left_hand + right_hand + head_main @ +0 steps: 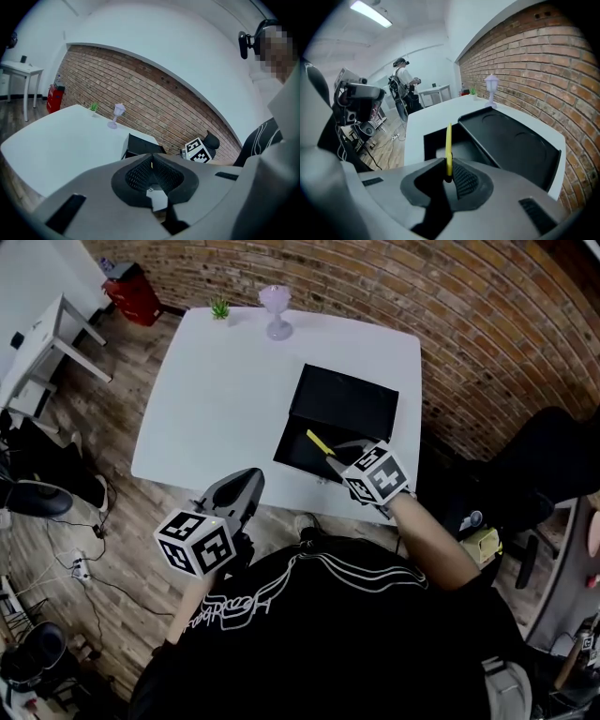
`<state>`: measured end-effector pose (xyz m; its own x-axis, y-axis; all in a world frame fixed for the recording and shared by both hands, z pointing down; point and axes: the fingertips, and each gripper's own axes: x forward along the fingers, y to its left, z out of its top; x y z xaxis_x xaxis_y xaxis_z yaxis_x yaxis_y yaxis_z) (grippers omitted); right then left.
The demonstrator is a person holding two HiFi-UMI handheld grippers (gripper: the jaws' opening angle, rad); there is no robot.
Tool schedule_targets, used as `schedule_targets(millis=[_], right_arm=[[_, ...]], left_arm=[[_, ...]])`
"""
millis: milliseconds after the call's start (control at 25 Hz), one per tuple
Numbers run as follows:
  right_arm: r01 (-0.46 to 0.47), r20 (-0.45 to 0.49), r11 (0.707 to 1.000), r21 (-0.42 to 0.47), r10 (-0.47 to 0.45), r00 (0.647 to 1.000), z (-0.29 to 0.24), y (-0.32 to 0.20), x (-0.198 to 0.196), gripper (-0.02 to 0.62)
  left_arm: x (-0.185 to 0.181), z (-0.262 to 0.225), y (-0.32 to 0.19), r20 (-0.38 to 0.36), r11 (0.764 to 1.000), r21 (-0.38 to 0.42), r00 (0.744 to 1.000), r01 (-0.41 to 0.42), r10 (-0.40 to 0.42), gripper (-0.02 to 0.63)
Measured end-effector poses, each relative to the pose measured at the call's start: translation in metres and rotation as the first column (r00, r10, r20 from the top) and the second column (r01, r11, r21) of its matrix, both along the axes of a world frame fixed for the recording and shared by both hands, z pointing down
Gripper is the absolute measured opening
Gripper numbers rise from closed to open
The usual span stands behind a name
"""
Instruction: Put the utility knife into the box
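— So, what sits furthest left?
— The left tongs (248,479), grey with a black-and-white marker cube, at the near edge of the white counter (206,399). Their jaws are pressed together with nothing between them.
— And along the far edge?
— A small green plant (220,308), then just to its right a lilac stemmed goblet (276,313), standing upright. Both are well apart from everything else.
— Where is the box?
— The flat black box (292,454) lies open at the counter's right side, its lid (347,404) folded back flat towards the brick wall.
— The knife?
— The slim yellow utility knife (319,442) is over the box's open tray, near its front right corner, with its free end pointing across the tray. I cannot tell whether it touches the bottom.
— Held by?
— The right tongs (337,458), rightmost and tilted downward, jaws closed narrowly on the knife's near end
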<state>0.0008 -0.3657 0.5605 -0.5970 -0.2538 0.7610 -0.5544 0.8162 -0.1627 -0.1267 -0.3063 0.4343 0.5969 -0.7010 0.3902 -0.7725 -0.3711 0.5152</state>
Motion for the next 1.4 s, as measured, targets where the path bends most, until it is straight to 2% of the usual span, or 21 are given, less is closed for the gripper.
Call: schedule_targets(millis=[280,640,840,1040,1120,1240,1400], right_arm=[[0.061,-0.141,0.997,-0.052,-0.068,0.988,0.039,-0.013,-0.004,0.054],[0.140,-0.241,0.985,-0.101,-0.161,0.957,0.070,-0.016,-0.011,0.054],[0.173,-0.237,0.976,-0.133,-0.201,0.951,0.072,-0.016,-0.011,0.054],[0.170,-0.223,0.974,-0.146,-0.200,0.954,0.071,-0.017,-0.013,0.064],[0.172,-0.200,0.971,-0.166,-0.203,0.958,0.070,-0.013,-0.015,0.101],[0.179,-0.189,0.972,-0.153,-0.207,0.960,0.068,-0.009,-0.017,0.202],[0.137,-0.158,0.984,-0.110,-0.153,0.976,0.054,-0.012,-0.015,0.210]], left_arm=[[-0.006,0.014,-0.015,-0.002,0.999,-0.022,0.999,0.036,-0.036,0.032],[-0.002,0.029,-0.035,-0.038,0.998,-0.040,0.998,0.044,-0.045,0.032],[-0.004,0.034,-0.045,-0.056,0.998,-0.037,0.997,0.052,-0.054,0.032],[-0.003,0.039,-0.053,-0.078,0.998,-0.040,0.996,0.039,-0.042,0.032],[-0.004,0.036,-0.055,-0.082,0.999,-0.035,0.996,0.032,-0.035,0.032],[-0.003,0.027,-0.057,-0.073,1.000,-0.015,0.997,0.018,-0.019,0.032],[-0.003,0.014,-0.052,-0.055,1.000,0.004,0.998,-0.015,0.015,0.032]])
